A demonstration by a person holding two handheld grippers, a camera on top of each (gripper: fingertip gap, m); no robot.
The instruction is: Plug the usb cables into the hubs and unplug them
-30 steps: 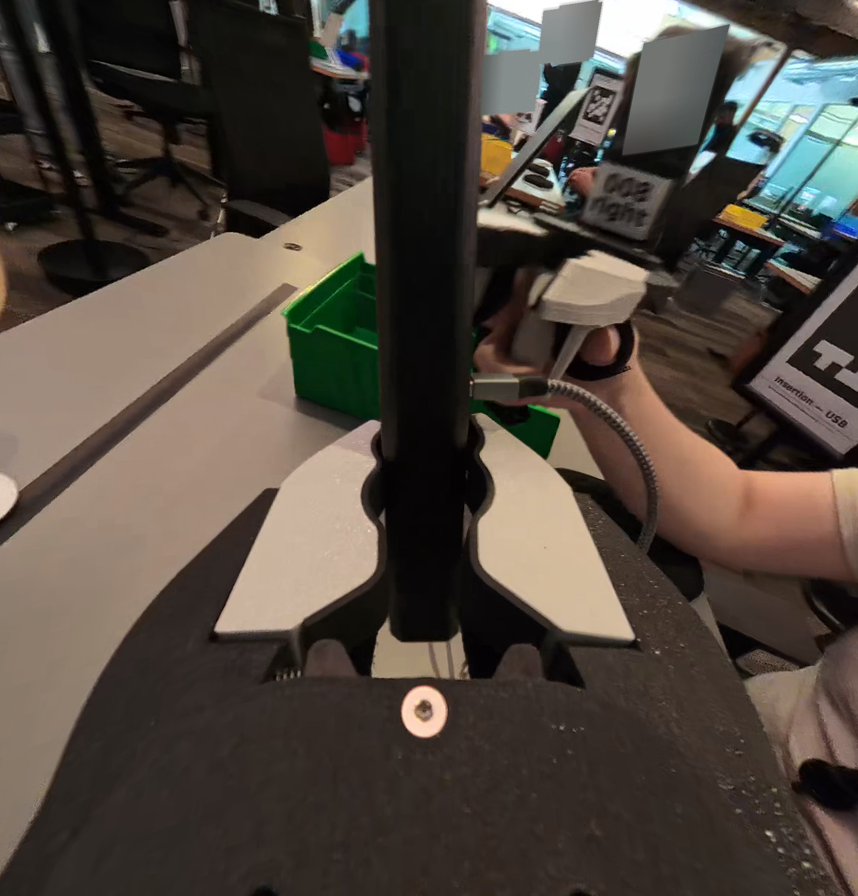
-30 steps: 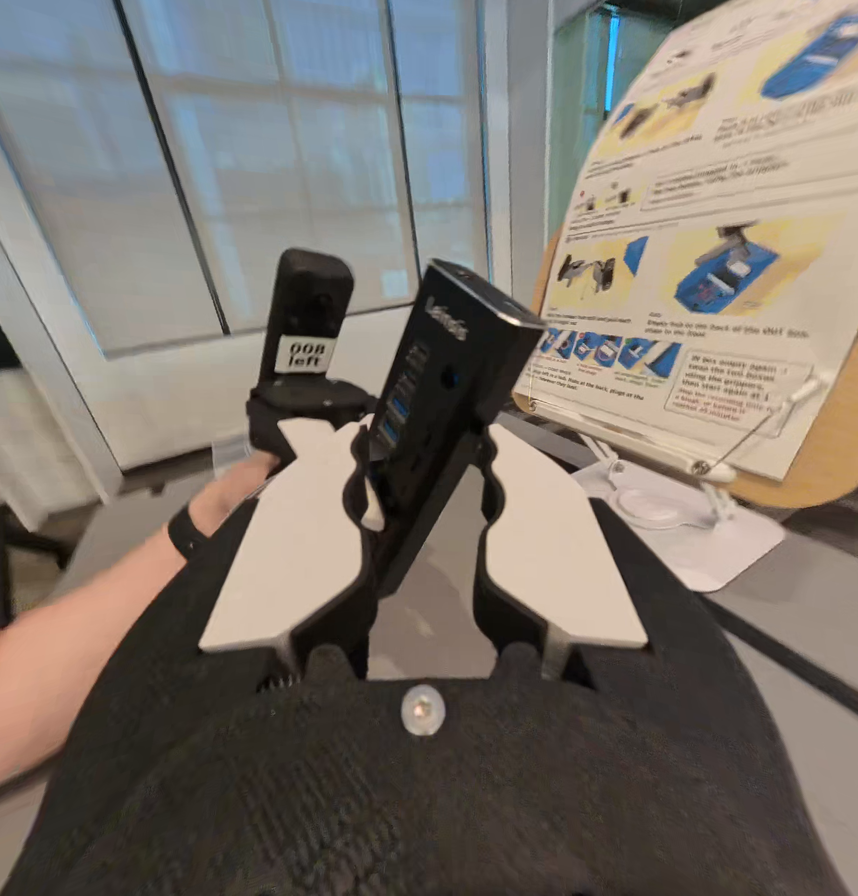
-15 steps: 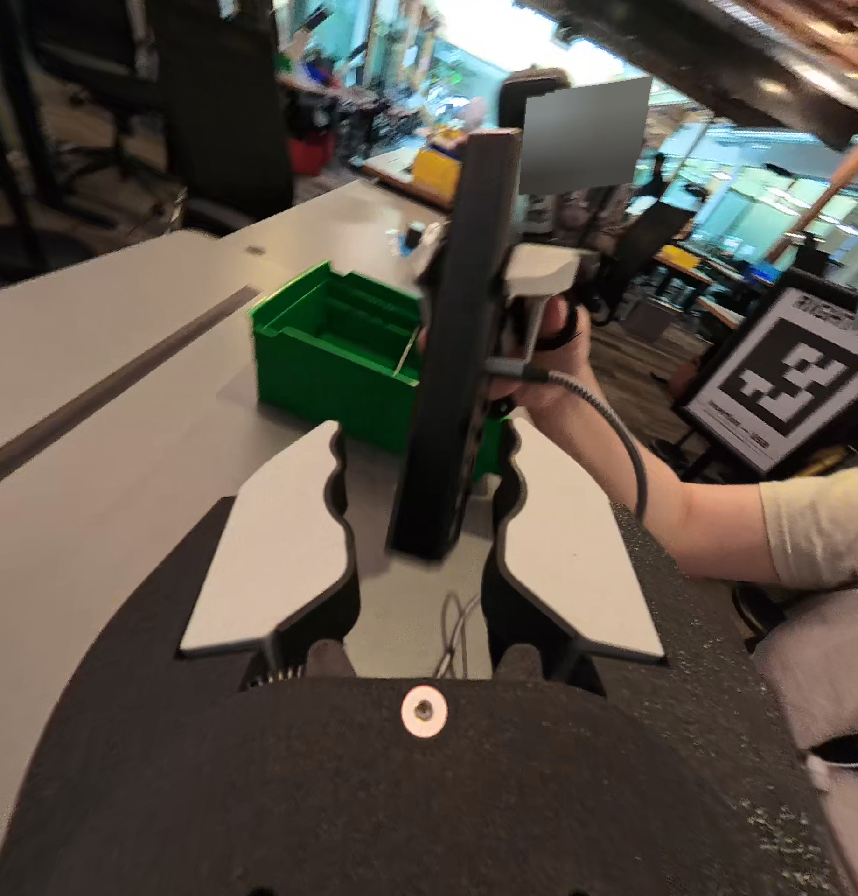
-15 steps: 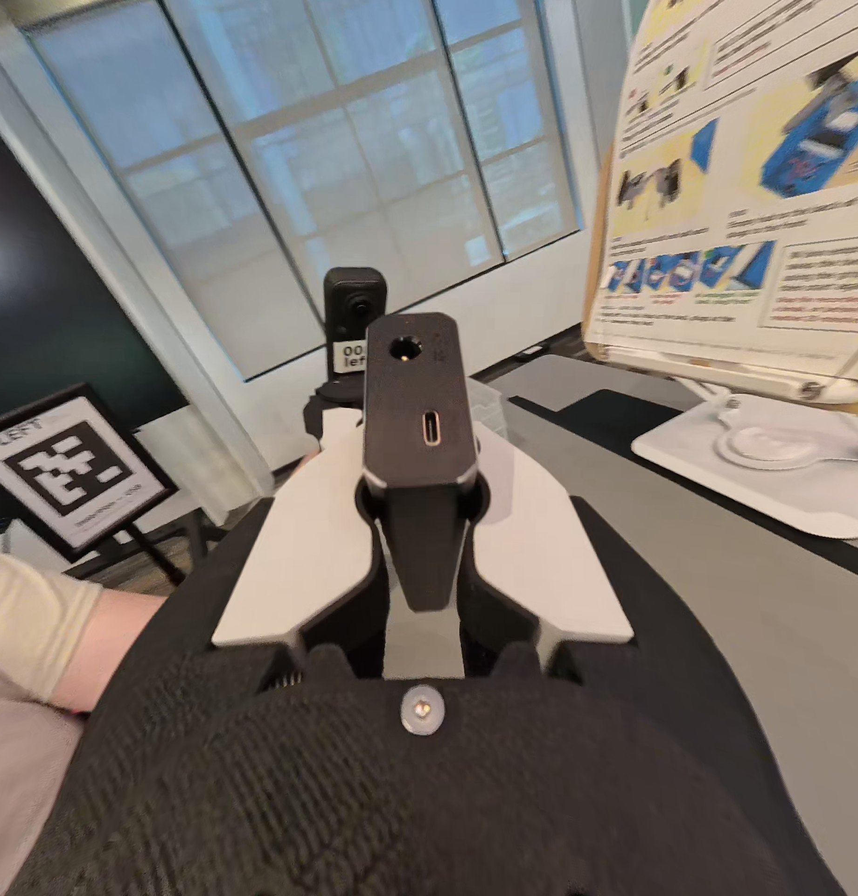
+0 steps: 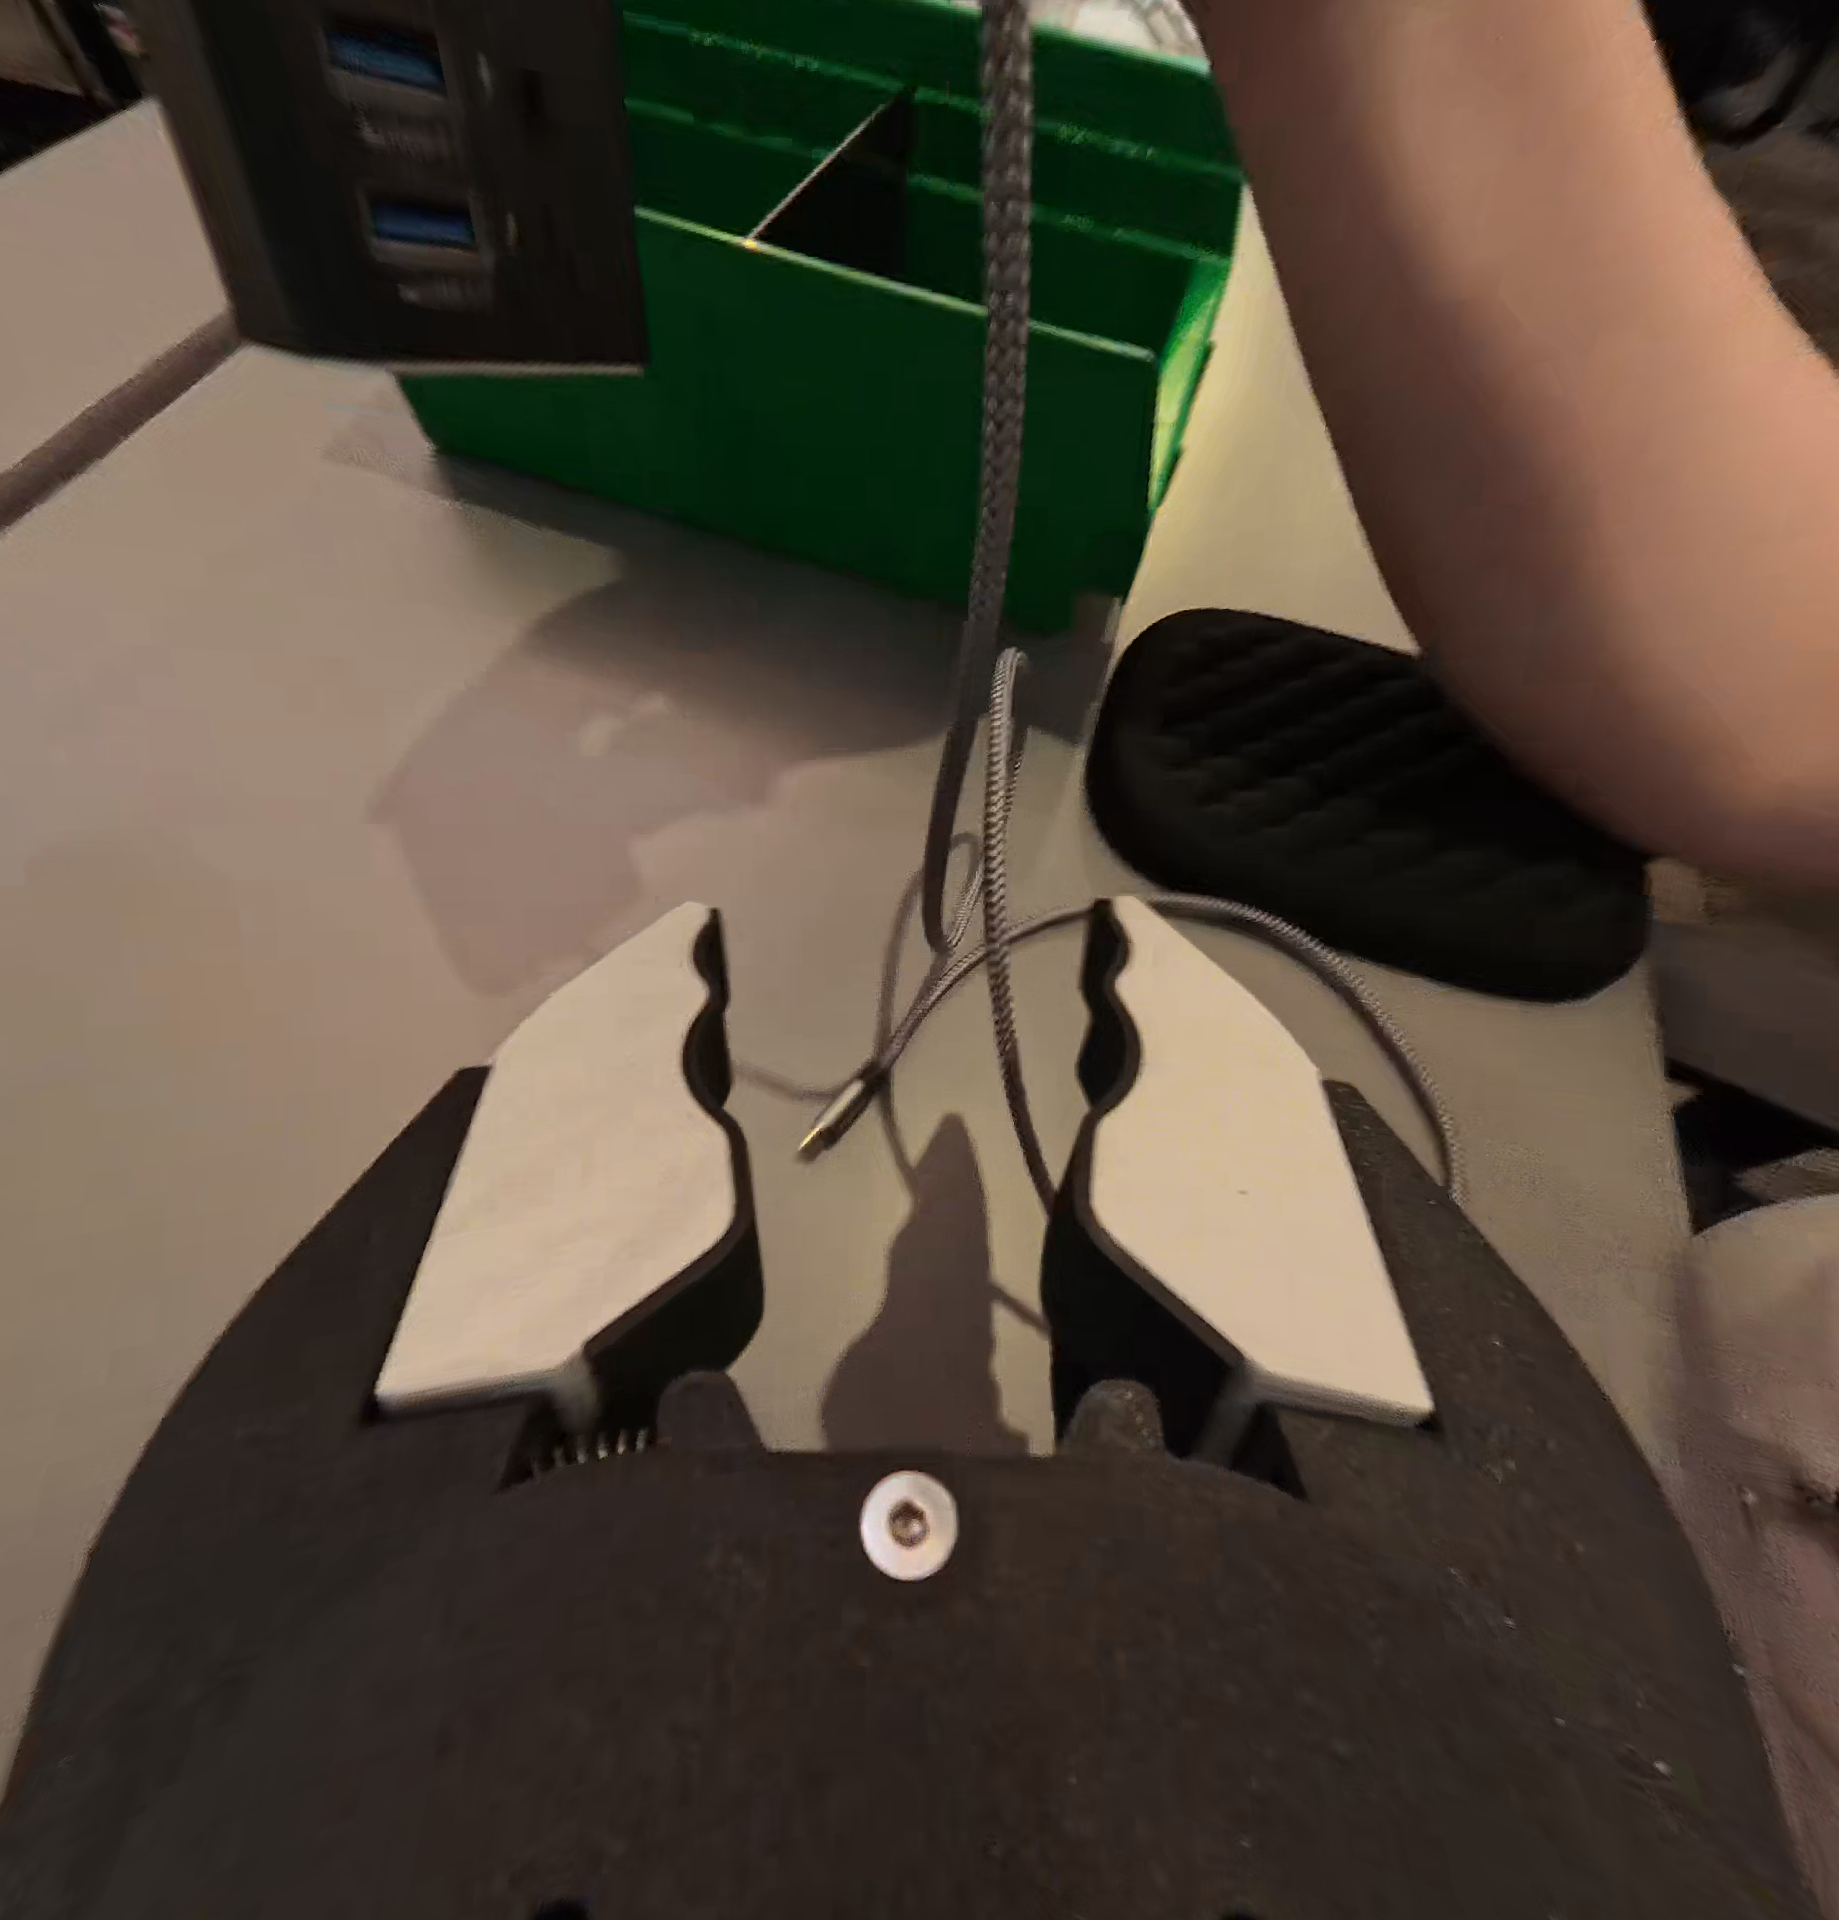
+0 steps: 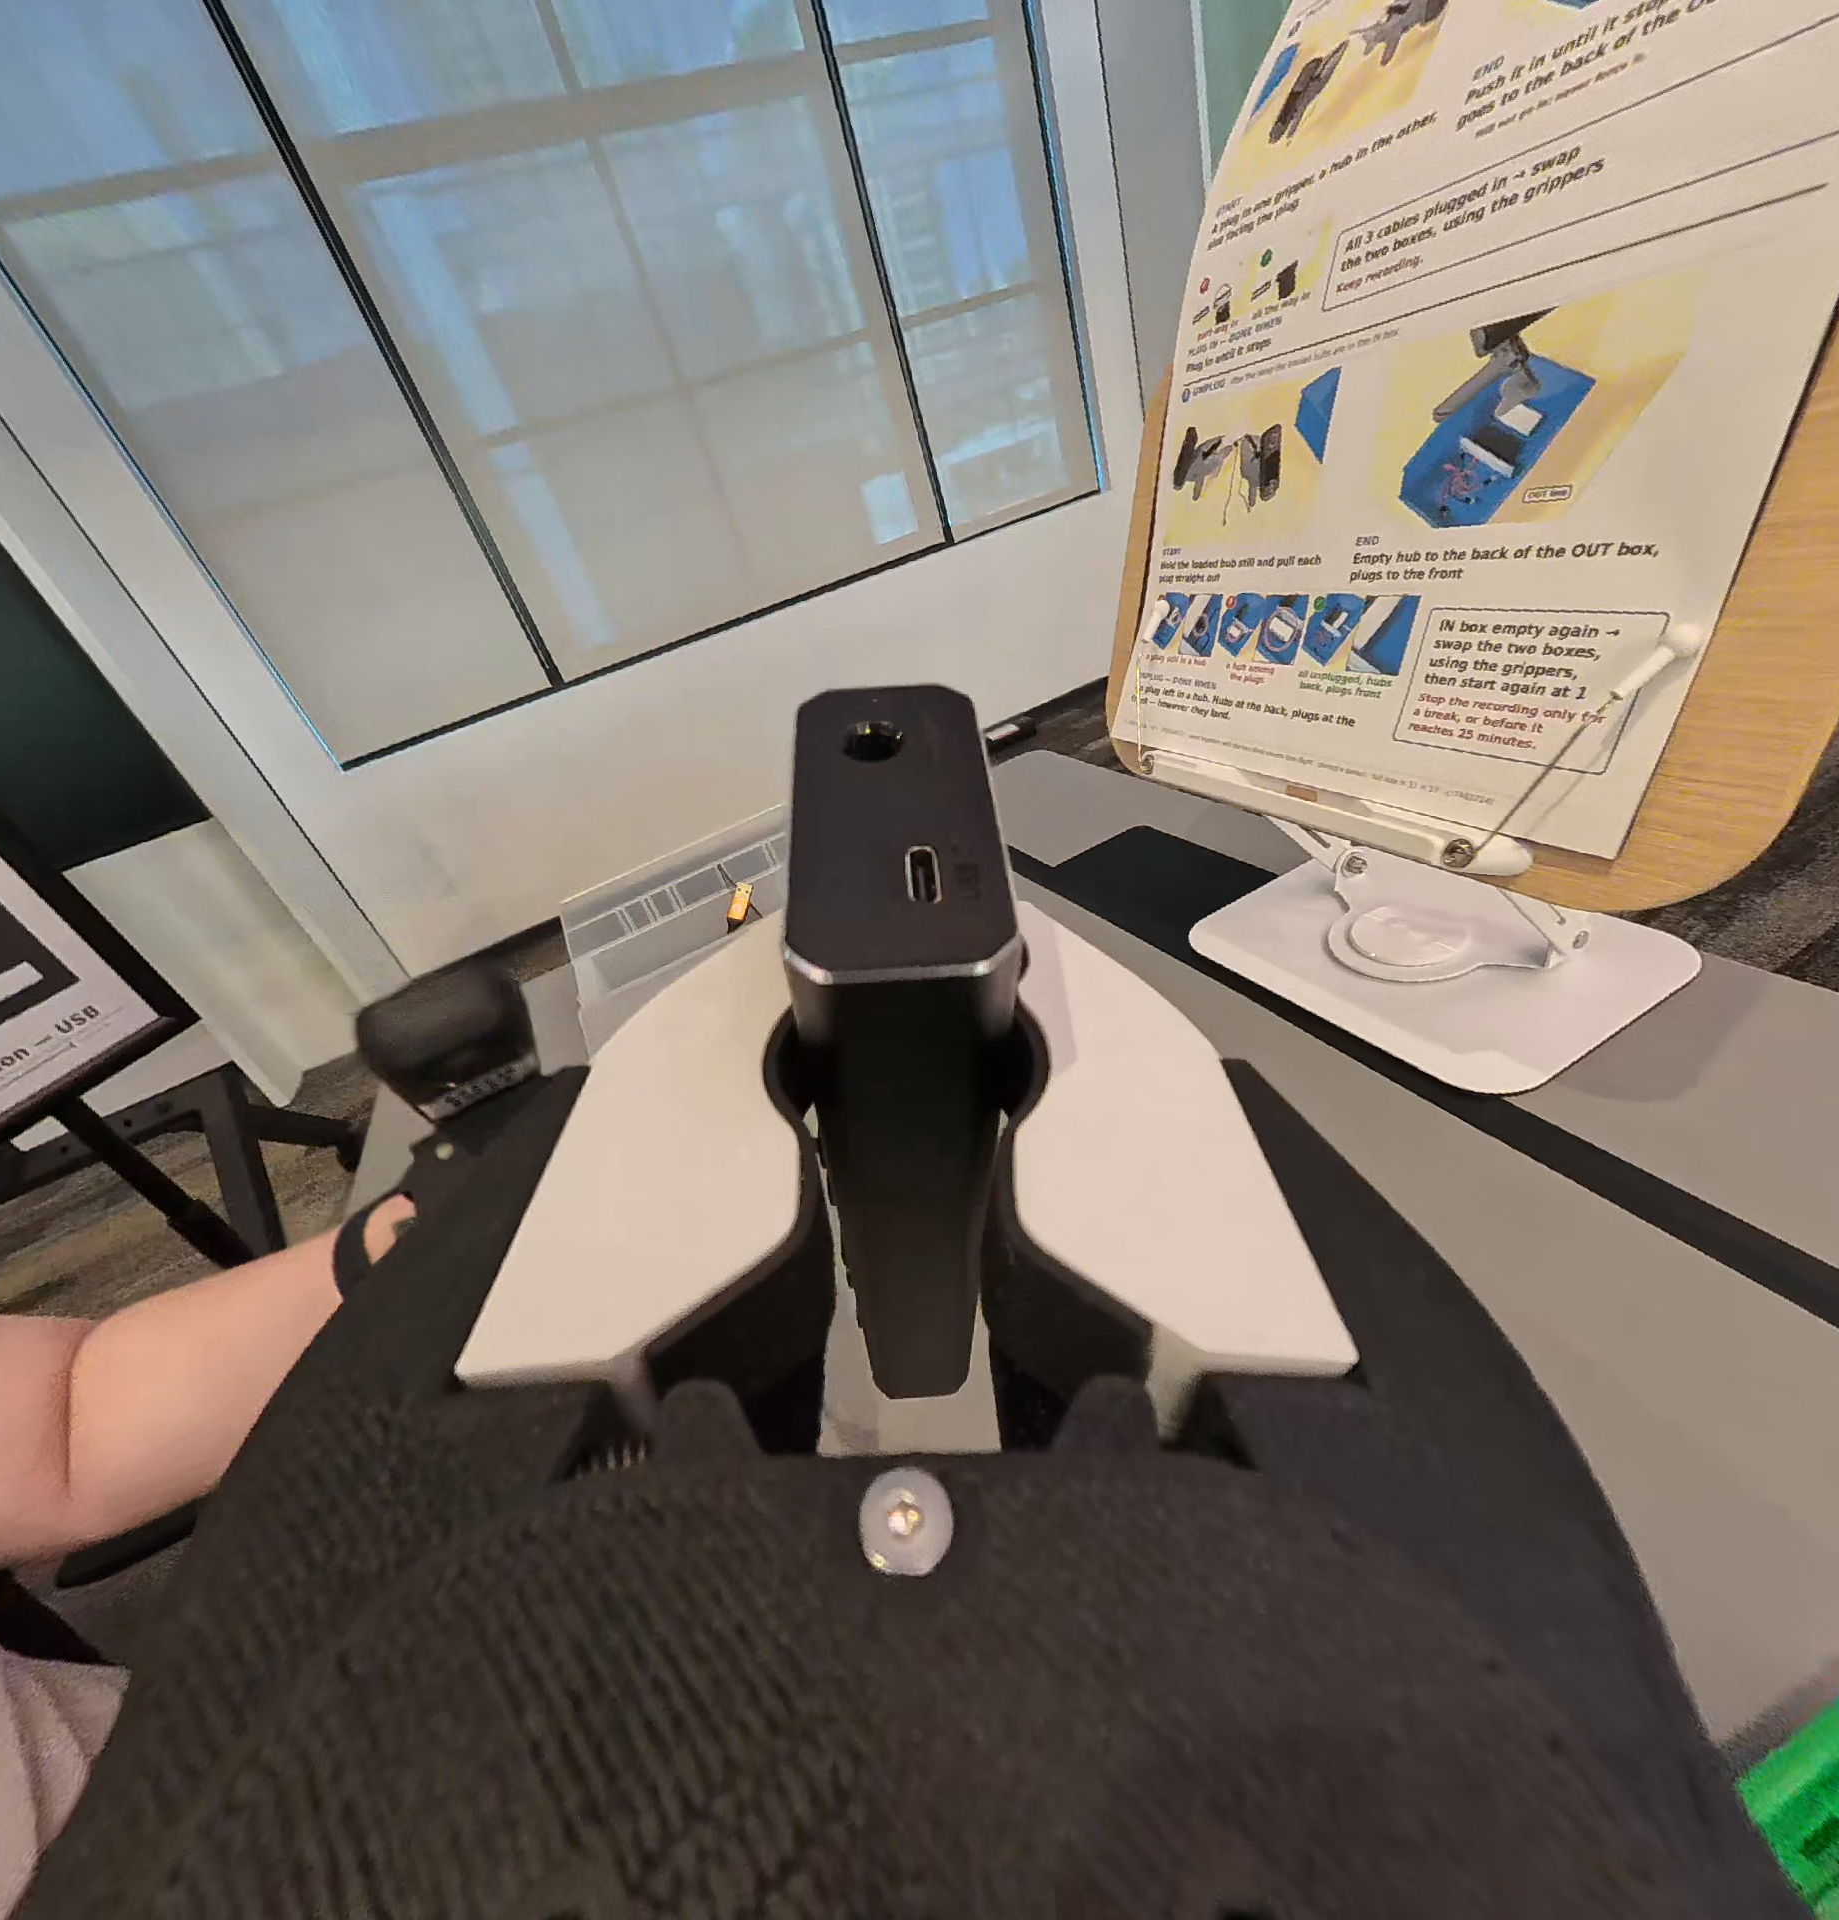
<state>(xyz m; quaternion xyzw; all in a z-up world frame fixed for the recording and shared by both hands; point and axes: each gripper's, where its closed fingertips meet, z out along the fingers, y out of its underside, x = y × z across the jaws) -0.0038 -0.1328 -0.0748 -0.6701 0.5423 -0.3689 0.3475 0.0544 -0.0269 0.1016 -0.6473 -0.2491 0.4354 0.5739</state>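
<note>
Black hub (image 6: 899, 1039) sits clamped in the right hand-held gripper (image 6: 899, 1023); the left hand-held gripper (image 5: 902, 997) gapes empty.

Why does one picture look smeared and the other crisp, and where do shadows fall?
Left wrist view: motion blur softens the black USB hub, green plastic bin and forearm; the grey table shows dim shadows. Right wrist view: sharp hub, bright window daylight, straight edges bowed by the wide lens.

Between the parted left tongs (image 5: 902, 1023) a braided grey cable (image 5: 1001, 436) hangs down, its loose plug lying on the grey surface (image 5: 219, 779). The green plastic divided box (image 5: 842, 416) and a black ribbed pad (image 5: 1351, 800) block the way ahead and right; bare surface lies open to the left.
</note>
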